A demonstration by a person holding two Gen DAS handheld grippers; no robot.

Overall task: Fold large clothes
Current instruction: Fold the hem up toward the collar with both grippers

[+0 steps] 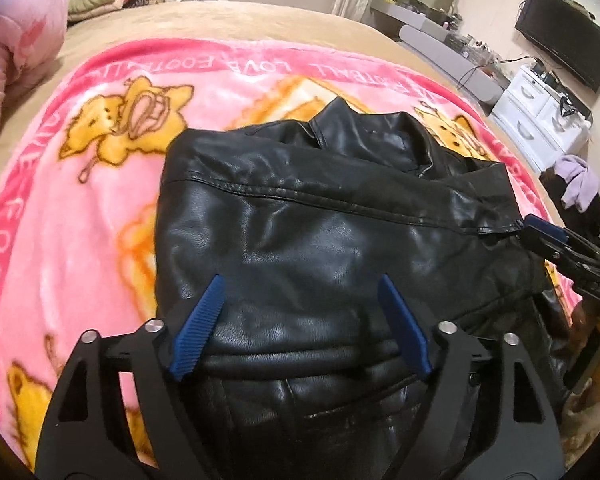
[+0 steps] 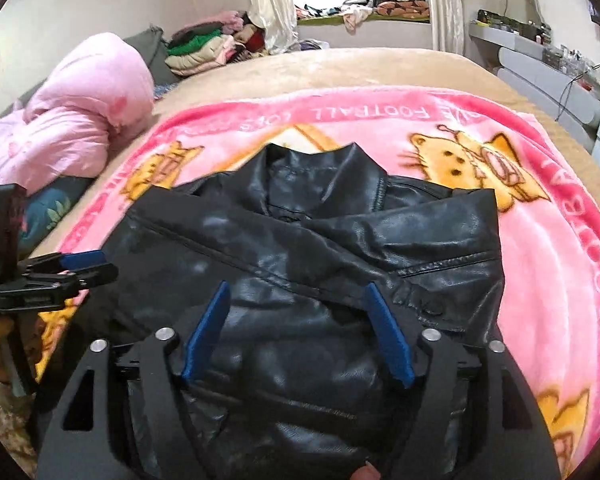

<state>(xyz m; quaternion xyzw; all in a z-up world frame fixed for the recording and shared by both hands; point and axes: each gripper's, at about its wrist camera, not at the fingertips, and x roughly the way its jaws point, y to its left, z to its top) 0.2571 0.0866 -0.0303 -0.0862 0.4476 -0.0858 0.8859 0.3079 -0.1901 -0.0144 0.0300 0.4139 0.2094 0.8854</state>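
Black leather jacket [image 1: 320, 232] lies folded on the pink blanket [image 1: 100, 184] — both your grippers are spread and gripping nothing.

Your left gripper [image 1: 300, 328] hangs over the near hem with its blue pads wide apart and only leather showing behind them; your right gripper [image 2: 298, 336] is the same, jaws wide, nothing pinched. The jacket sits mid-blanket, collar toward 12 o'clock, both sleeves crossed over the chest. My worry is the stiff, slick leather: with nothing pinning it, the upper sleeve could spring back toward 3 o'clock and undo the fold. If you close on the hem at 6 o'clock and catch only the top layer, the lower one would likely drag and bunch — and a fast lift could slide the whole bundle across the plush blanket.
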